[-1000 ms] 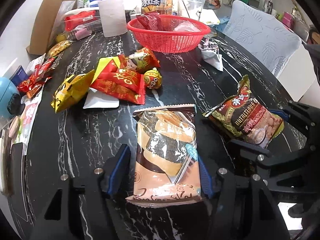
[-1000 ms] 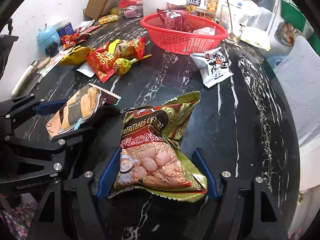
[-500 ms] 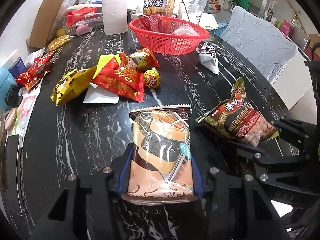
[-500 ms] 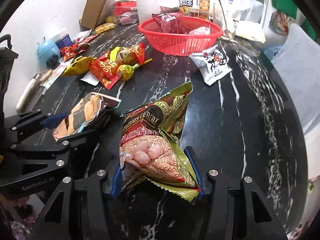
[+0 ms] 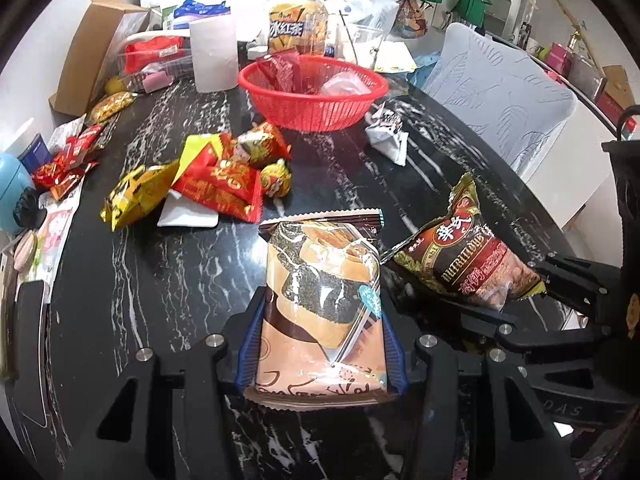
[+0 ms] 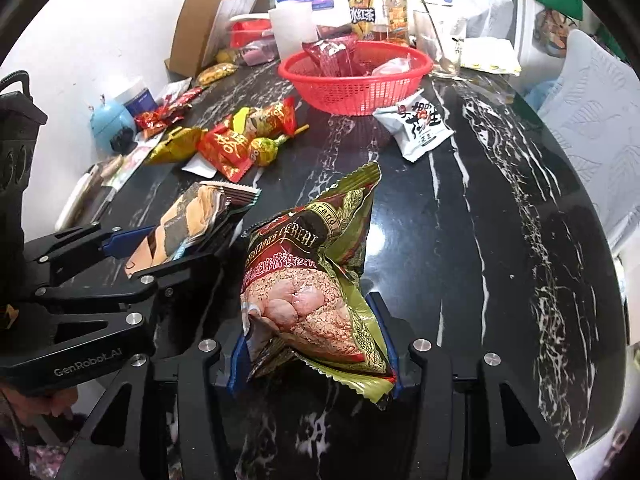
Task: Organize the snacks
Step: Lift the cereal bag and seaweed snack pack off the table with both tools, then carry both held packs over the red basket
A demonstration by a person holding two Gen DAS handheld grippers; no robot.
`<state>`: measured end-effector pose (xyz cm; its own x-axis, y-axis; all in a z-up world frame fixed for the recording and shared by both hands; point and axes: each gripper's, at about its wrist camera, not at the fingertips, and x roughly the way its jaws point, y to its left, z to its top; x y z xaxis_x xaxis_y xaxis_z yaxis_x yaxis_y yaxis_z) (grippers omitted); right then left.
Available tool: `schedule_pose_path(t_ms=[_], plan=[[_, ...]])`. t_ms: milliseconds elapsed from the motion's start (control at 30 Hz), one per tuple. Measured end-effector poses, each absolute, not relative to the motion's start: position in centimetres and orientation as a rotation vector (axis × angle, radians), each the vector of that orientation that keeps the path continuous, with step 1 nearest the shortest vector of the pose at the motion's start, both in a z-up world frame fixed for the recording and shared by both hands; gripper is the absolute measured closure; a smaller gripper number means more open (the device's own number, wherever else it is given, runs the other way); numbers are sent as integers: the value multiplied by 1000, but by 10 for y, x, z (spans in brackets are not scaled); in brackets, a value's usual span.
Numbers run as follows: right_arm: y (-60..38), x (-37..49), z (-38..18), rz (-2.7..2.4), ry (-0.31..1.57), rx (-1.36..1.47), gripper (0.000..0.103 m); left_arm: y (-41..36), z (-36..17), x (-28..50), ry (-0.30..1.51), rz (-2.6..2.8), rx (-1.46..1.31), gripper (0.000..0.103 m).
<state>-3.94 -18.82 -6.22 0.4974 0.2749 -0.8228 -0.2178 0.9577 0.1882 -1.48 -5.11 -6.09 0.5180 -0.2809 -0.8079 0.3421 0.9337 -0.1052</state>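
My left gripper (image 5: 320, 344) is shut on a brown sesame snack pack (image 5: 322, 300) and holds it above the black marble table (image 5: 160, 280). My right gripper (image 6: 314, 344) is shut on a green and red cereal bag (image 6: 316, 276), which is crumpled and lifted off the table. Each held pack also shows in the other view: the cereal bag (image 5: 468, 256) to the right, the sesame pack (image 6: 192, 220) to the left. A red basket (image 5: 312, 96) stands at the far side with a few packets inside; it also shows in the right wrist view (image 6: 356, 76).
A pile of red and yellow snack packs (image 5: 216, 176) lies left of centre. A white packet (image 6: 416, 124) lies by the basket. Behind stand a paper roll (image 5: 214, 54), a tea bottle (image 5: 296, 24), a cardboard box (image 5: 92, 48). A pale chair (image 5: 500, 100) is at right.
Both grippers closed on their packs and lifted them off the table. The cereal bag crumpled between the right fingers. Both views rose and moved slightly toward the basket.
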Motion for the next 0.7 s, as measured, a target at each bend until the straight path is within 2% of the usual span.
schedule_pose_path(t_ms=[700], plan=[[-212,-16,-3,296,846,108,52,-70,10,19,769,-438,83,53]])
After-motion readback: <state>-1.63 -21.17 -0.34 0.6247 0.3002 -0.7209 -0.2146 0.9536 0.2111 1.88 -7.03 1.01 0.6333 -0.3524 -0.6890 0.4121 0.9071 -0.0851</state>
